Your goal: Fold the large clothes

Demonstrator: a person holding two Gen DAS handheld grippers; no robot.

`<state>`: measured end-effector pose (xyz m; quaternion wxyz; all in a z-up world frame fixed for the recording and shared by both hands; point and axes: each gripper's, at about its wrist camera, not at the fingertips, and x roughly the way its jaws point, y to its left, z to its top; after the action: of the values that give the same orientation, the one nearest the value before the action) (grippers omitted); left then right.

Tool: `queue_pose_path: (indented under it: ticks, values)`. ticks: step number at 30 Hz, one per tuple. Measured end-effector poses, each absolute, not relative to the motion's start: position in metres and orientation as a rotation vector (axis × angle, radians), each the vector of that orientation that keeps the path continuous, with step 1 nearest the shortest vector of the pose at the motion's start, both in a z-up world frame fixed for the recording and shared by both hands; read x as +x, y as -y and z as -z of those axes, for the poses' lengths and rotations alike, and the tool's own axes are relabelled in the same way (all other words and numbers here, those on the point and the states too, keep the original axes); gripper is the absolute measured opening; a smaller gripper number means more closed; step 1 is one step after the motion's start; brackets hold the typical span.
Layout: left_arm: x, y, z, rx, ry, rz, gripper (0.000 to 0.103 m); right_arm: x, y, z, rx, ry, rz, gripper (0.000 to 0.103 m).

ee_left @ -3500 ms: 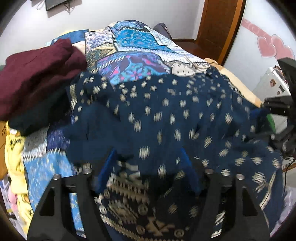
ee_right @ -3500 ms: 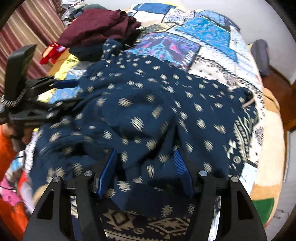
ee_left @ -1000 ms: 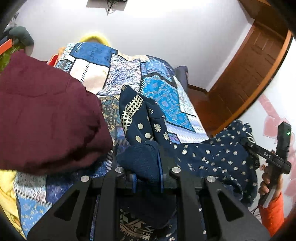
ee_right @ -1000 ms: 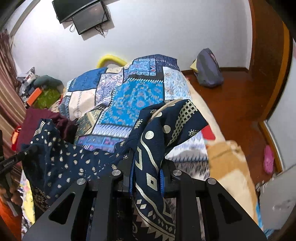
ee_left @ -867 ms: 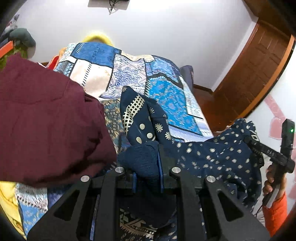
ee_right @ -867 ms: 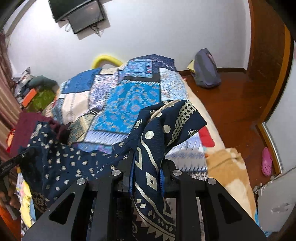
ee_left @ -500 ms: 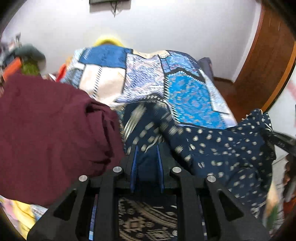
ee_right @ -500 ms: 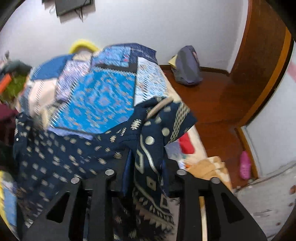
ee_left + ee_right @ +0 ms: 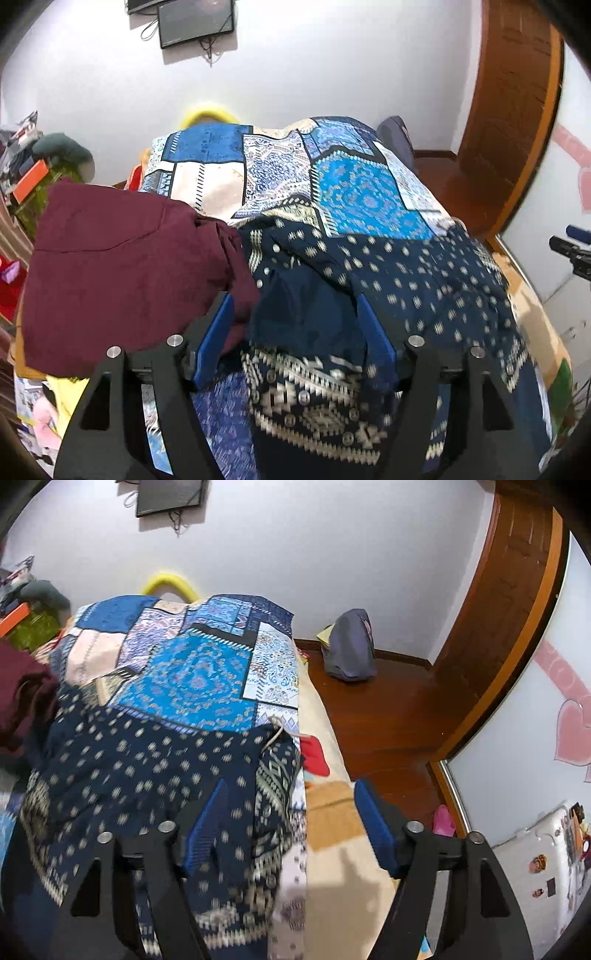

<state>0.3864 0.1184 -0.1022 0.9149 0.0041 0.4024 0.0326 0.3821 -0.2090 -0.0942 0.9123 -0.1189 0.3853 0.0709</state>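
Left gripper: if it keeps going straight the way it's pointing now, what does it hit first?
Most likely the navy patterned garment lying on the bed; the left gripper, jaws opening, has that cloth straight ahead. The maroon garment sits just off to its left.

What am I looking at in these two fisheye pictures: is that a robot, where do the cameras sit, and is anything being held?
No robot arm here: a person carries a hand-held two-finger claw in each hand, and a camera on each claw looks forward along its fingers. One picture comes from the left claw, the other from the right claw; the black frames and blue pads at the bottom are the claws themselves.

Both look down at a bed covered by a blue patchwork quilt. On it lies a large navy patterned garment, the thing being folded, spread across the near end. Beside it, on the left, sits a maroon garment. In the left view the other claw shows at the right edge.

Nothing is held. Both claws' jaws are opening; the navy cloth lies below and between them, and the pads do not press on it.
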Motion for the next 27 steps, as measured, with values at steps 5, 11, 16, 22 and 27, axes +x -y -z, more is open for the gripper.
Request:
queue_pose_path:
  ticks: [5, 11, 16, 22, 27]
  values:
    - [0.348, -0.109, 0.101, 0.026, -0.853, -0.029, 0.086, 0.350, 0.217, 0.098, -0.217, -0.827, -0.217, 0.071]
    - [0.296, -0.102, 0.125, 0.046, -0.925, 0.017, 0.089, 0.317, 0.219, 0.125, -0.217, -0.919, -0.308, 0.071]
    - [0.260, -0.106, 0.160, 0.031, -1.013, 0.055, 0.089, 0.285, 0.219, 0.155, -0.229, -0.993, -0.399, 0.071]
    - [0.232, -0.125, 0.205, -0.125, -1.135, 0.081, 0.089, 0.257, 0.221, 0.205, -0.214, -1.116, -0.449, 0.071]
    - [0.220, -0.144, 0.247, -0.369, -1.237, 0.100, 0.089, 0.266, 0.232, 0.247, -0.068, -1.251, -0.475, 0.071]
